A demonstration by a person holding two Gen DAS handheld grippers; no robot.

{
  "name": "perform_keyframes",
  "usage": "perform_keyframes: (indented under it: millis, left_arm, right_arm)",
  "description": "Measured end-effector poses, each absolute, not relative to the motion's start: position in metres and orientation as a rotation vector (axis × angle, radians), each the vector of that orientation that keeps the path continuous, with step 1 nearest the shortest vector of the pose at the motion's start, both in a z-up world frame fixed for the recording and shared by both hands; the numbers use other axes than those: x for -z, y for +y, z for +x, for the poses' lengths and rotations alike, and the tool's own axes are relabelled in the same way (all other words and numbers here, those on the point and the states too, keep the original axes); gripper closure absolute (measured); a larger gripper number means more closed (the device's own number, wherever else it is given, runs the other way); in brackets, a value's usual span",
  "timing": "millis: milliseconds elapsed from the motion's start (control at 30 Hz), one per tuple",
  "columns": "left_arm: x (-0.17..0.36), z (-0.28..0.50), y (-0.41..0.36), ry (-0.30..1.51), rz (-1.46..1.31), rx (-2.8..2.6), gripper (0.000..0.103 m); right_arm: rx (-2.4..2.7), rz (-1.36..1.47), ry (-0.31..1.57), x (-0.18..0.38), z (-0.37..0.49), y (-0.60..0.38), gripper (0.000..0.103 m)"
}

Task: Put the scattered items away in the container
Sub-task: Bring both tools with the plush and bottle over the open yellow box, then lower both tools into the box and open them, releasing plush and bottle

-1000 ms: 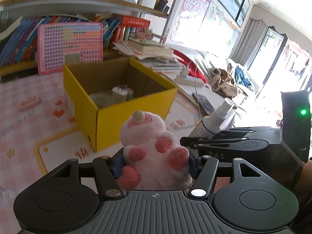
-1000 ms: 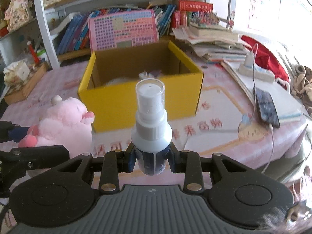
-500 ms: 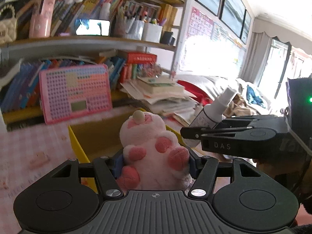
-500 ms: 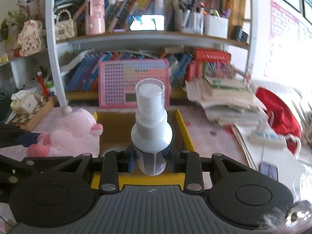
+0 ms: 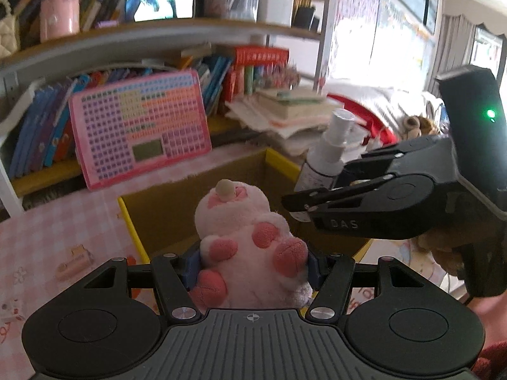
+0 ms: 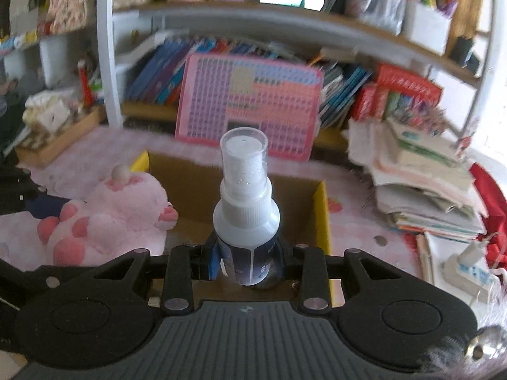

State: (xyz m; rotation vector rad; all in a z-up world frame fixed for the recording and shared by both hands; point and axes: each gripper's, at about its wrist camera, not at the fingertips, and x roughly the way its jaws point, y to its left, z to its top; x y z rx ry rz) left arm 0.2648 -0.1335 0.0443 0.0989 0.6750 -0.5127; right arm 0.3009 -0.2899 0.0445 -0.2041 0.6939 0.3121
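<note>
While partly hidden, yellow box [image 6: 321, 218] interior unclear

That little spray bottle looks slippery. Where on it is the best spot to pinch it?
On the round body, below the shoulder, pads on opposite sides, coming from beside it. That is how the right gripper holds the spray bottle now: the body is its widest, straightest part, while the clear cap is narrow and may pull off.

The scene is being viewed from two wrist cameras, each looking forward and somewhat downward along its own claw, close above the yellow box [image 5: 282, 161] on the pink surface [image 5: 63, 231]. The bookshelf [image 6: 285, 12] beyond is being faced by both. The box, the pink chart [image 6: 253, 101] and the paper stack [image 6: 421, 171] are being shared; the right claw [image 5: 298, 204] is being caught in the left view.
</note>
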Motion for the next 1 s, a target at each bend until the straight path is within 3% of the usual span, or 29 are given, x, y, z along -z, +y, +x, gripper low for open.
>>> perform_keyframes:
  millis: [733, 1000]
  left_arm:
    - [-0.008, 0.297, -0.132, 0.854, 0.039, 0.494, 0.039]
    - [-0.005, 0.296, -0.137, 0.846, 0.063, 0.49, 0.031]
  right_arm:
    - [-0.418, -0.249, 0.962, 0.018, 0.348, -0.276, 0.073]
    - [-0.412, -0.232, 0.976, 0.021, 0.352, -0.279, 0.072]
